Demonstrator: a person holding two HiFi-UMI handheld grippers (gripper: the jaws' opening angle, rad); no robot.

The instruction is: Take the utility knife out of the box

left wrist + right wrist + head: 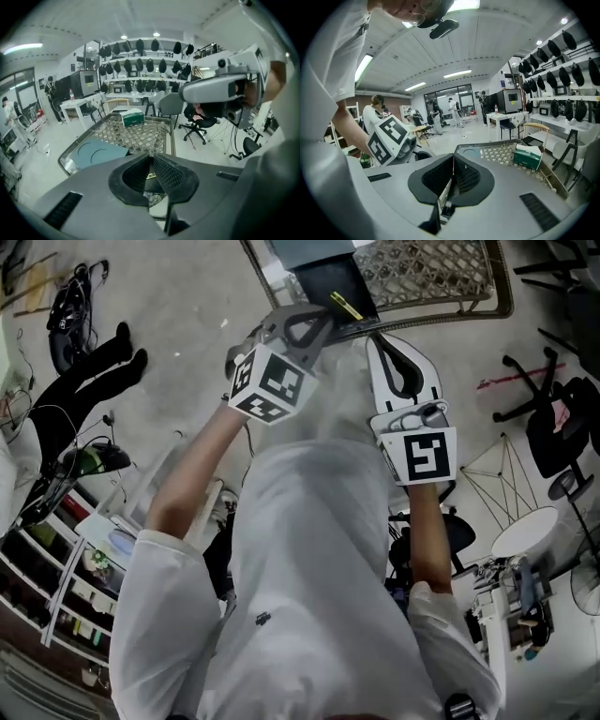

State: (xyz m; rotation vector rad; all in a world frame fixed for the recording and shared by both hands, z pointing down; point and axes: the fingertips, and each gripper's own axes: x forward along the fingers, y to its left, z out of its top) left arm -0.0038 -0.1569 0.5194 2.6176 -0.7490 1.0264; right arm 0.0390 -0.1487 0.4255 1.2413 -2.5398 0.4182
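Left gripper (151, 159) and right gripper (452, 161): my jaws are together and empty above the mesh table (136, 138). Probable utility knife (346, 306) at the table's near edge. I judge it light, stiff and slick, so grip mid-handle.

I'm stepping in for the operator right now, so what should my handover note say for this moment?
Left tongs: shut, empty.
Right tongs: shut, empty.
Both are by the table's near edge.
Things: dark box at the table's near corner; a yellow strip at its edge may be the knife, unclear.
Done: nothing held yet.
Left: open tongs, reach into box, lift knife out.
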